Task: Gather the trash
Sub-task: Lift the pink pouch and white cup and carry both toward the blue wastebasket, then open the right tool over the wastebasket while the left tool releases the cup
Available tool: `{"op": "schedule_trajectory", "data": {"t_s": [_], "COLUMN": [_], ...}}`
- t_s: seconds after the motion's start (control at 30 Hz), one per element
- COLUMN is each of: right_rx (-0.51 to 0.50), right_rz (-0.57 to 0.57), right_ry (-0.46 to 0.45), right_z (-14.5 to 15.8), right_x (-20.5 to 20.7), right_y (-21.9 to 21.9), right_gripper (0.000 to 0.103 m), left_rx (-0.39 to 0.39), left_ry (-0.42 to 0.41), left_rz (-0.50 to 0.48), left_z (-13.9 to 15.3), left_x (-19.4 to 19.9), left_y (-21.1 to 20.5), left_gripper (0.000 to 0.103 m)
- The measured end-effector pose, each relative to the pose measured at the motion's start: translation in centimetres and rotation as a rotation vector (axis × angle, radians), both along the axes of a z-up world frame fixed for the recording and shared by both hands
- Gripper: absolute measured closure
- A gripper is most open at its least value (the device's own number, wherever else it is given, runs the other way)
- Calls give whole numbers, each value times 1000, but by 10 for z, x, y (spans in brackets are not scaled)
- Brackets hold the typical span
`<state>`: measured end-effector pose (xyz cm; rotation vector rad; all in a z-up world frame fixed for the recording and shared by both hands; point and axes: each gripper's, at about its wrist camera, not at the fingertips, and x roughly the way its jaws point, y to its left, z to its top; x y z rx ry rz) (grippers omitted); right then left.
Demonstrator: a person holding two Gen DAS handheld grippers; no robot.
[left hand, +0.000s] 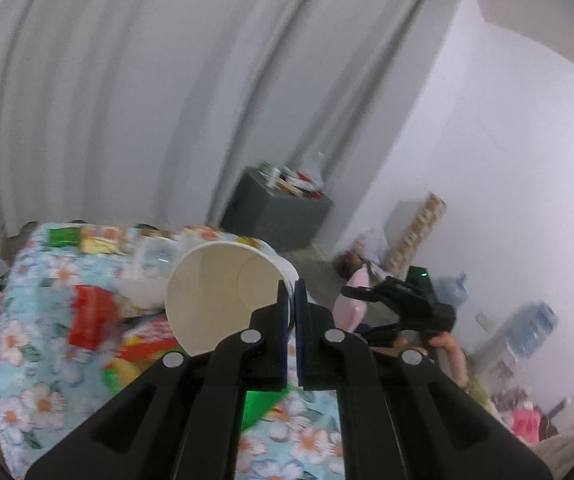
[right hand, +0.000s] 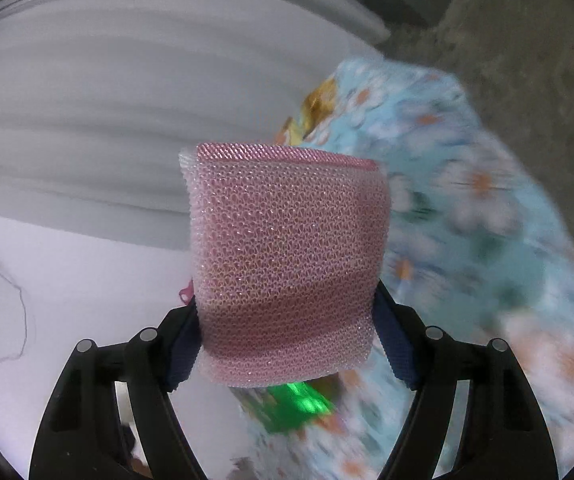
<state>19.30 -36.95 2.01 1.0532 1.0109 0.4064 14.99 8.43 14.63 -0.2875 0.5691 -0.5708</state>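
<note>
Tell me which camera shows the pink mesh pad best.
Right wrist view: the pink mesh pad fills the centre, sharp, between the right gripper's fingers. The left wrist view shows only a small edge-on sliver.

Paper cup [left hand: 223,292] is up off the floral cloth [left hand: 39,360], its rim pinched in the left gripper [left hand: 292,300], packets [left hand: 91,316] littered on the cloth below and left. Behind, a box [left hand: 275,212] against the curtain [left hand: 127,100]. Off right, the right gripper [right hand: 287,336] has the mesh pouch [right hand: 287,260] between its 2 pads, cloth beyond
</note>
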Motion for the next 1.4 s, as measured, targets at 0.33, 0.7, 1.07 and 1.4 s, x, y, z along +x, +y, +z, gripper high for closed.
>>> {"op": "schedule_trajectory", "data": {"t_s": [0.33,0.7,1.07,1.4], "right_rx": [-98,-17,77,29], "right_rz": [-345,-671,-784,-874], "right_ry": [109,336,469,613], "right_z": [-35,-125,-184,-217], "right_x": [-173,-277,-267,-276], "right_y": [-145,-258,-284,-308], "right_gripper": [31,30,22,17], "left_rx": [44,222,398,466], "left_ry": [111,421,536,575], "left_rz": [-413,-730,-864,-821], "left_z": [-31,-123,-220,-267], "left_x": [6,24,12,12], "left_y": [-176,-415,-573,-607], "left_gripper": [101,101,100,52]}}
